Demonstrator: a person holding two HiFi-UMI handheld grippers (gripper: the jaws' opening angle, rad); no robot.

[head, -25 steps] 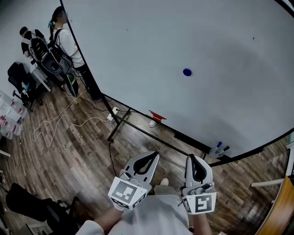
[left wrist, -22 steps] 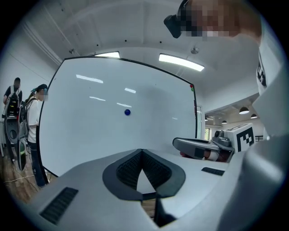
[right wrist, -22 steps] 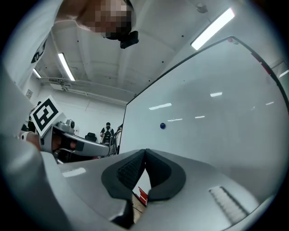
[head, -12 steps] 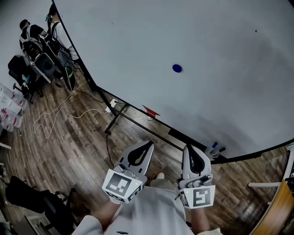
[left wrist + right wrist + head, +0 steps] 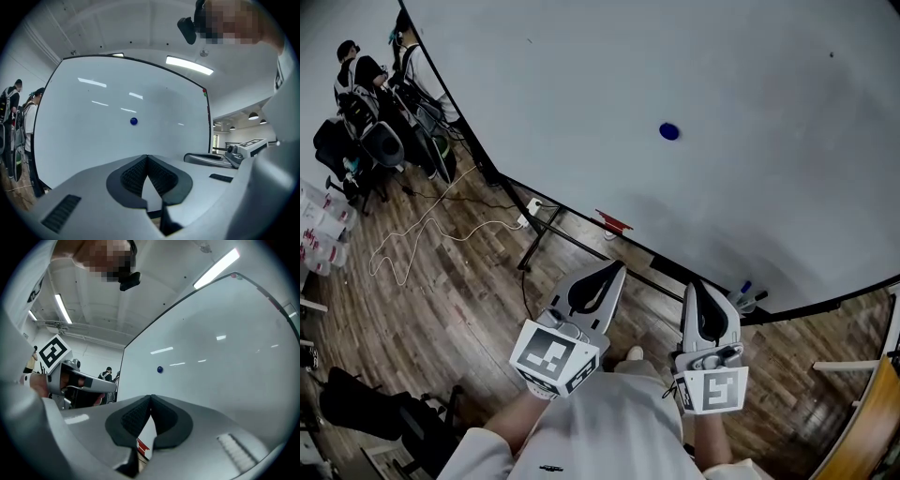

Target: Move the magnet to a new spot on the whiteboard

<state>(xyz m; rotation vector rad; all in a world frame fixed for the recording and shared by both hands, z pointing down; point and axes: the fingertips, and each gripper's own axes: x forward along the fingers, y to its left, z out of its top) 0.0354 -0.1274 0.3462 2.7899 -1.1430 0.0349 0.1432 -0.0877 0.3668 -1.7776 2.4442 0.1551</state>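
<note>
A small round blue magnet sticks to the big whiteboard; it also shows as a blue dot in the left gripper view and as a blue dot in the right gripper view. My left gripper is shut with nothing in it, held low in front of the person, well short of the board. My right gripper is beside it, also shut and empty. Both point toward the board, and the magnet is far above their tips.
The whiteboard stands on a black frame over a wood floor. Markers lie on its tray at the lower right and a red item sits on the tray. People and chairs are at the far left, with a white cable on the floor.
The view has shifted a little: the magnet sits slightly higher in the frame. Both grippers stayed shut and have risen slightly toward the board.
</note>
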